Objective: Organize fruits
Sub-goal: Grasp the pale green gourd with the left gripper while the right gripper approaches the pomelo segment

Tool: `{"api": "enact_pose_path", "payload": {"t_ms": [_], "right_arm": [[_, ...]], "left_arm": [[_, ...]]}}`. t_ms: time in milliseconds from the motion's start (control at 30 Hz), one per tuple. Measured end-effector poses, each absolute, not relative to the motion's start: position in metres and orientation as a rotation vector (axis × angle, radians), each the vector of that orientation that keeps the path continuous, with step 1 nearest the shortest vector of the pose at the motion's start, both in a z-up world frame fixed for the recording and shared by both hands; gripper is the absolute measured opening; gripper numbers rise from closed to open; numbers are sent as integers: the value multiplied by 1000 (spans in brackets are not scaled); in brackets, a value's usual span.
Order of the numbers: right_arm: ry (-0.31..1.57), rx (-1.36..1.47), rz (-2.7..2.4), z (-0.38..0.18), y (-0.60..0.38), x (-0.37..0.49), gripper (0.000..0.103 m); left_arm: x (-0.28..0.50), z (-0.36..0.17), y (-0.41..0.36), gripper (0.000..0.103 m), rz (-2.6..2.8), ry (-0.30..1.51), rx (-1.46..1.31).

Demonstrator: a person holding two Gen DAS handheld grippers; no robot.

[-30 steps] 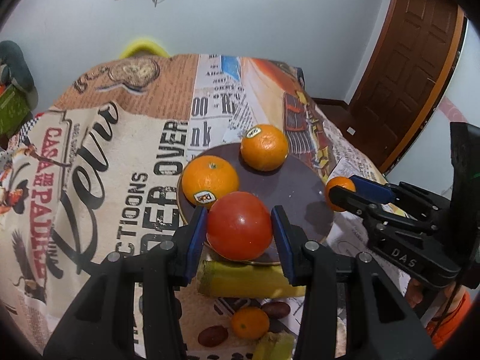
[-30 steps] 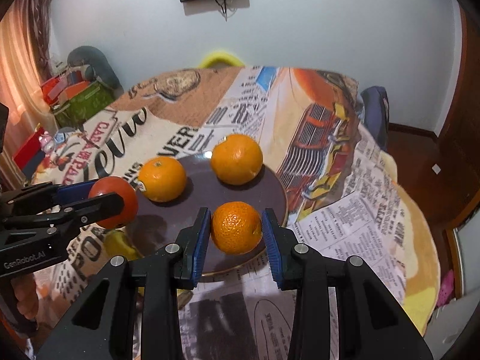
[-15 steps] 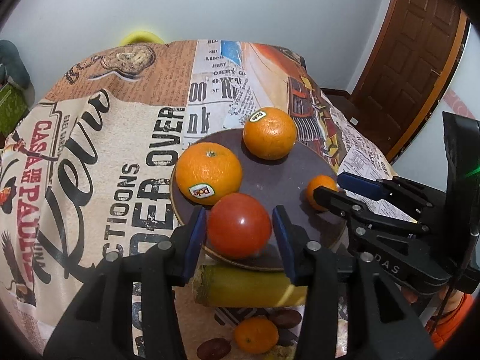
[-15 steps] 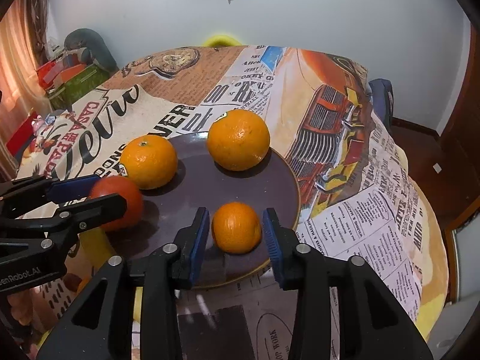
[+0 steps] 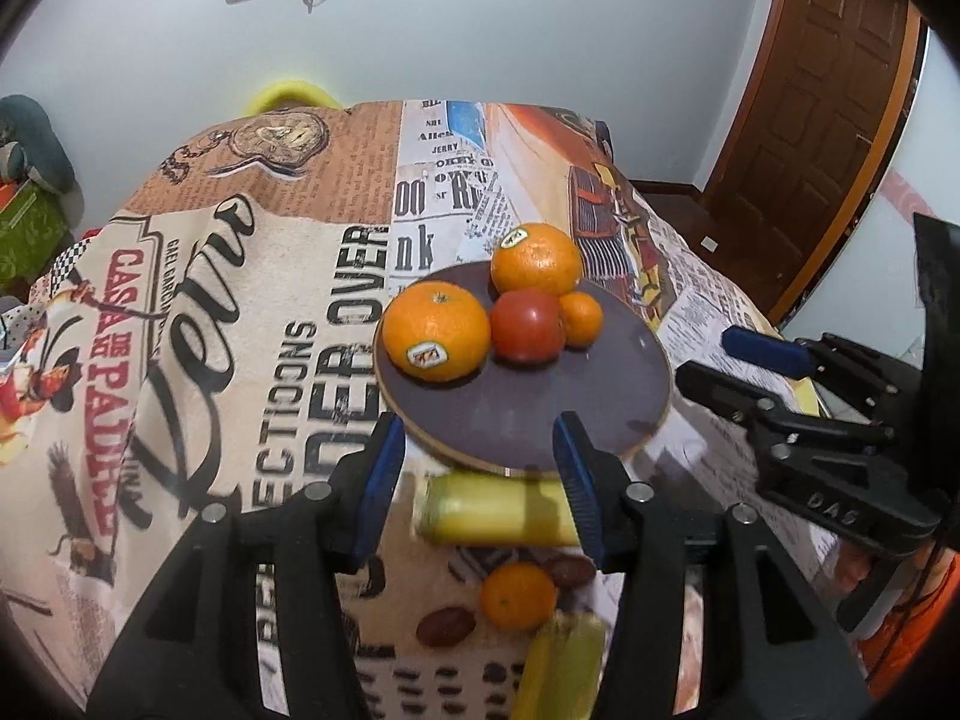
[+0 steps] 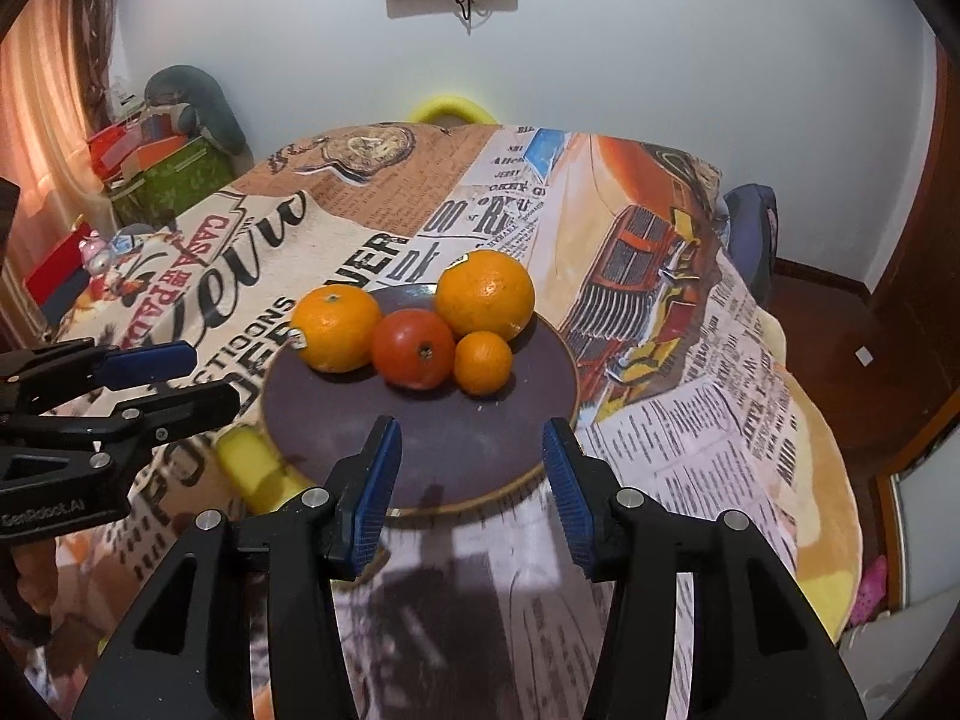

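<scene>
A dark round plate (image 5: pixel 540 408) (image 6: pixel 456 450) sits on the printed tablecloth. On it lie two big oranges (image 5: pixel 436 331) (image 5: pixel 536 260), a red tomato (image 5: pixel 527 325) (image 6: pixel 412 348) and a small mandarin (image 5: pixel 580 318) (image 6: pixel 482 362), bunched together. My left gripper (image 5: pixel 480 474) is open and empty, just short of the plate's near rim. My right gripper (image 6: pixel 468 480) is open and empty over the plate's near edge; it also shows in the left wrist view (image 5: pixel 738 360).
A banana (image 5: pixel 498 510) lies under the plate's near rim. Nearer me lie a mandarin (image 5: pixel 518 594), dates (image 5: pixel 445 626) and another banana (image 5: pixel 564 666). The table edge drops off on the right toward a wooden door (image 5: pixel 828 120). Boxes (image 6: pixel 168 174) stand at left.
Both grippers opened and drew back from the plate. The tomato and the small mandarin now rest free on the plate beside the oranges.
</scene>
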State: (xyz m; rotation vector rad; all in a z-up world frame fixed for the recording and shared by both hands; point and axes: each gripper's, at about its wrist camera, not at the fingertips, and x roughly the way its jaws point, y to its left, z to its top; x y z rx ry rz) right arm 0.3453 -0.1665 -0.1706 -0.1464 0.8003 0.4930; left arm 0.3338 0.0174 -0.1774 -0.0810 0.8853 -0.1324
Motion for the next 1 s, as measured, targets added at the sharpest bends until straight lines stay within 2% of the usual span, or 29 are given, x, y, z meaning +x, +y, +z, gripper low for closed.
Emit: {"api": "enact_pose_path", "payload": {"t_ms": [433,633,900,1000], "right_arm": [[818,-148,479,-161,-185,288,46],[835,-150,473,-167,-190,262,52],[866,-135,476,-177,-192,243,53],[881,-124,475,-180,-194,241,53]], "left_arm": [[269,-181,11,51,-140,949,-69],[248,-199,0,51,-155,1004,-53],[247,-223,-17,51,-177,1062,-62],[250,-227,-22,48,-177,1060,-47]]}}
